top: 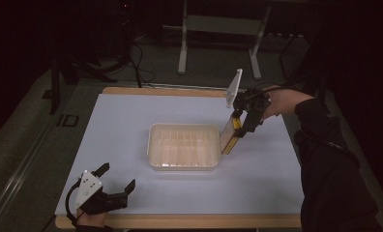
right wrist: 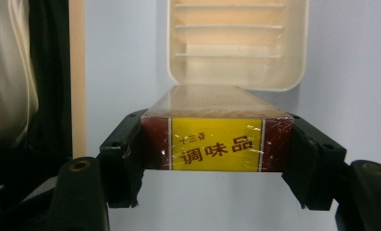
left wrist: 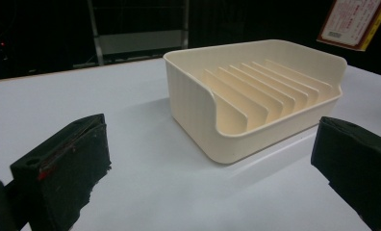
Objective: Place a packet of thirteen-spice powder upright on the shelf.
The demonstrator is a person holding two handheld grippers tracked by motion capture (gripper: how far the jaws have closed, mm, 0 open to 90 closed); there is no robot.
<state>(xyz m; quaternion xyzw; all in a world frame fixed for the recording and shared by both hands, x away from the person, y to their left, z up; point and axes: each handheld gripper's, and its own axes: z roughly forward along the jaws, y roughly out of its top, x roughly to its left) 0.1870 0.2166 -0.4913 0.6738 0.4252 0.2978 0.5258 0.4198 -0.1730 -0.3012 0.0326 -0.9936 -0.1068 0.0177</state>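
Observation:
A cream slotted tray (top: 153,145) sits mid-table, its several upright dividers running across it; I see it too as the tray (left wrist: 193,101) and the tray (right wrist: 294,72). My right gripper (top: 240,125) is shut on a flat box (top: 228,137) with a yellow and dark red end label, held tilted just above the tray's right rim. The box (right wrist: 217,144) sits clamped between both jaws, pointing at the tray; a corner of the box (left wrist: 354,21) shows at the top right of the left gripper view. My left gripper (top: 116,178) rests open near the front left table edge, holding nothing.
The white table top (top: 122,121) has a wooden edge (top: 180,221) along its front. A person's dark sleeve (top: 325,159) reaches in from the right. Metal stand legs (top: 182,48) and cables (top: 136,63) lie on the floor beyond the table.

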